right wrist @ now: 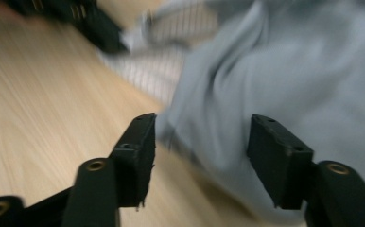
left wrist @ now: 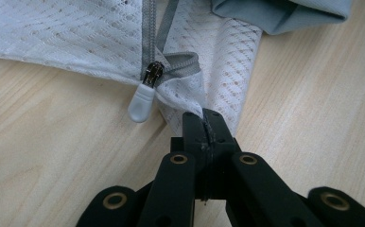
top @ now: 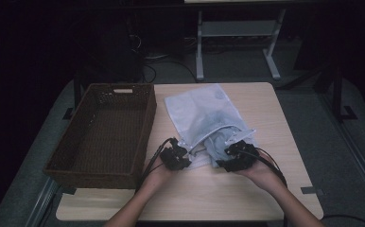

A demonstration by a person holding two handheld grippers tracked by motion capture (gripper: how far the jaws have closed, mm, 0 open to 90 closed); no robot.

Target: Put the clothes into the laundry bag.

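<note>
Grippers x2: left gripper (left wrist: 203, 124) clamps 1 mesh bag (left wrist: 67, 33); right gripper (right wrist: 200, 142) unclenched.

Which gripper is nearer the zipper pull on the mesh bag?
Left. The left gripper is shut on the mesh bag just beside the zipper pull; the right gripper sits farther along, jaws open around the grey cloth.
</note>
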